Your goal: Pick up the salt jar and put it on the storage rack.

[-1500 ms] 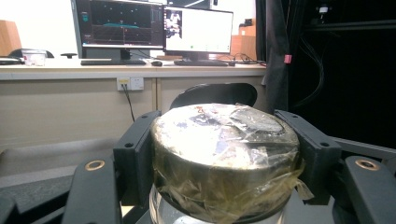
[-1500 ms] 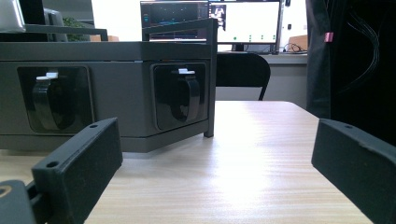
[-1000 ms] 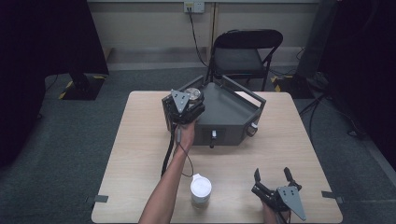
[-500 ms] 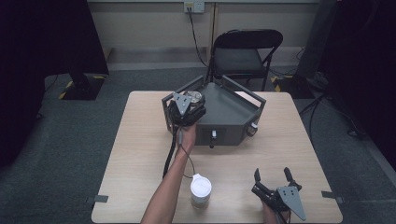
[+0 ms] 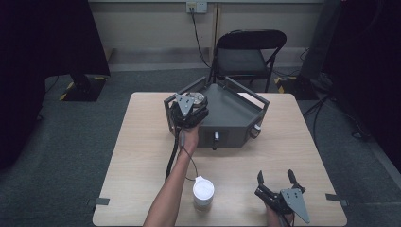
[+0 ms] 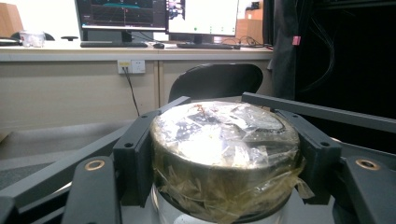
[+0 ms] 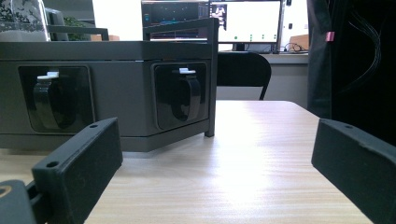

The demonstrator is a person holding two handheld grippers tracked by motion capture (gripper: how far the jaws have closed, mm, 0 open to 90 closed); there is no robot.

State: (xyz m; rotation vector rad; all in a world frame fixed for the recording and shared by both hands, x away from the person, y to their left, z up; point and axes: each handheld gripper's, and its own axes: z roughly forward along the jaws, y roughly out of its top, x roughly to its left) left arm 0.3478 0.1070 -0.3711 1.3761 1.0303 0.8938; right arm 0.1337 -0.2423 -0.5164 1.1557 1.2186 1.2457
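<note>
Foil-wrapped round tin (image 6: 224, 158) sits clamped in the left hand-held gripper (image 6: 224, 163); the right hand-held gripper (image 7: 210, 172) gapes wide, empty.

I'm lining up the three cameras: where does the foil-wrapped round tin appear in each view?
High view: foil-wrapped tin on the grey box's far-left corner, by the left tool.
Left gripper view: centre, tin between the jaws.
Right gripper view: top-left corner.
Shared landmark: black chair.

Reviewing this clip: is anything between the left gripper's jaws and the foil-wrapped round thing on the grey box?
Nothing visible. In the left gripper view the left gripper has its two black jaws on either side of the foil-wrapped round thing, right against its sides, with no object between. It sits on top of the grey box, near its left corner.
</note>
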